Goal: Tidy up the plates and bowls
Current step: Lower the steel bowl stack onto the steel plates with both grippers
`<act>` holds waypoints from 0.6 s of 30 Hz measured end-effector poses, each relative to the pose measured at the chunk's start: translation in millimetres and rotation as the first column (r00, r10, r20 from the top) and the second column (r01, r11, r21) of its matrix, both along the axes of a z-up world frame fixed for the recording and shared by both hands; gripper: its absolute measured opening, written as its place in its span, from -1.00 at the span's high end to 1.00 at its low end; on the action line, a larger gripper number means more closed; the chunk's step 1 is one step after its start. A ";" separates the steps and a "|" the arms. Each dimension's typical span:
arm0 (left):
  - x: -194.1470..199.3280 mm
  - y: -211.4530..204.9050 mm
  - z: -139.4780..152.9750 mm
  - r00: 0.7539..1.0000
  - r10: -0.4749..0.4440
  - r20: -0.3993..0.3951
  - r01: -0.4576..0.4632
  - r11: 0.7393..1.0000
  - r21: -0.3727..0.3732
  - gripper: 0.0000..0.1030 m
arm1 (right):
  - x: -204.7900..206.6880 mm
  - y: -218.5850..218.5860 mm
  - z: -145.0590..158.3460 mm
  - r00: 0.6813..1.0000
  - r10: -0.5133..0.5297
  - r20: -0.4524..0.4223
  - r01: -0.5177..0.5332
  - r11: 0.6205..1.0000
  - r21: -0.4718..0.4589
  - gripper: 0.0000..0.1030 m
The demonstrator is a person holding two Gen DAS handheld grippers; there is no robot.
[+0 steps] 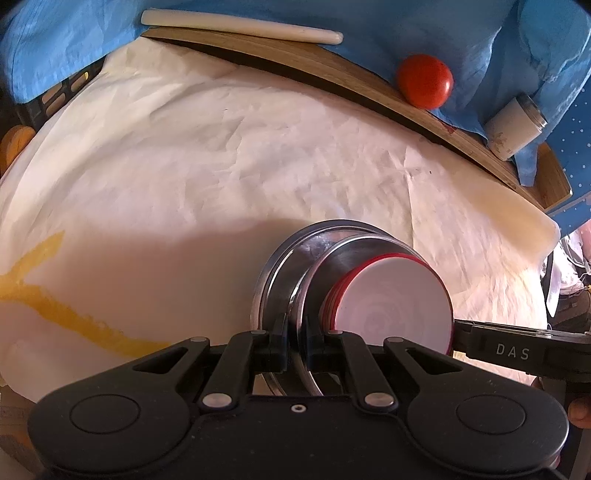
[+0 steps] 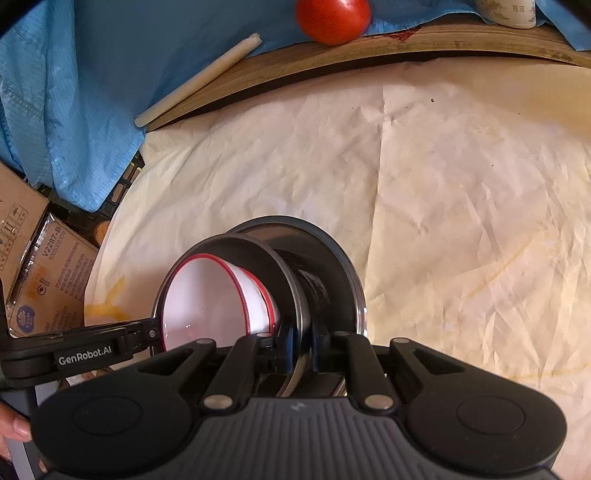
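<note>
A nested stack of dishes is tipped on edge over the white paper cover (image 1: 221,166). It has a wide steel plate (image 1: 264,280), a steel bowl (image 1: 328,266) and white bowls with red rims (image 1: 391,306). My left gripper (image 1: 295,347) is shut on a thin steel rim of the stack. The right gripper (image 1: 456,332) reaches in at the white bowls' right edge. In the right wrist view a white bowl (image 2: 207,306) lies inside the steel bowl (image 2: 236,247), opening leftward. My right gripper (image 2: 304,350) is shut on a steel rim, and the left gripper (image 2: 157,332) meets the bowl's left rim.
A red tomato (image 1: 424,81), a white stick (image 1: 240,26) and a white cup (image 1: 513,125) lie on blue cloth (image 1: 74,37) over a wooden board (image 1: 332,62) at the back. Cardboard boxes (image 2: 48,273) stand off the table's left edge. A hand (image 2: 11,428) shows at the lower left.
</note>
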State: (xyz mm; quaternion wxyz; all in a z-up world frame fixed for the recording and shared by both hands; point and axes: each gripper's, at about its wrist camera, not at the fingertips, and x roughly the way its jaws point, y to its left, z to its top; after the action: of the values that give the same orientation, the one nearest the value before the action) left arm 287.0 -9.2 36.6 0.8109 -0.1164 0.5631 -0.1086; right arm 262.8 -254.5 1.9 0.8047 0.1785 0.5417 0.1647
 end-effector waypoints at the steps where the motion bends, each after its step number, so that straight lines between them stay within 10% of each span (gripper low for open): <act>1: 0.3 0.1 -0.5 1.000 0.002 -0.001 -0.002 1.000 -0.001 0.87 | 0.6 0.4 -0.4 1.000 0.000 -0.001 0.000 1.000 0.000 0.76; 18: 8.0 3.4 -3.8 1.000 0.010 -0.010 -0.010 1.000 -0.018 0.87 | 6.0 3.3 -0.6 1.000 0.005 -0.006 -0.005 1.000 -0.013 0.76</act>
State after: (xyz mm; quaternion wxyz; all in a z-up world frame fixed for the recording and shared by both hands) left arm 295.0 -5.8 32.8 0.8077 -0.1270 0.5653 -0.1089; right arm 268.9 -251.2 1.2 0.8038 0.1724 0.5456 0.1628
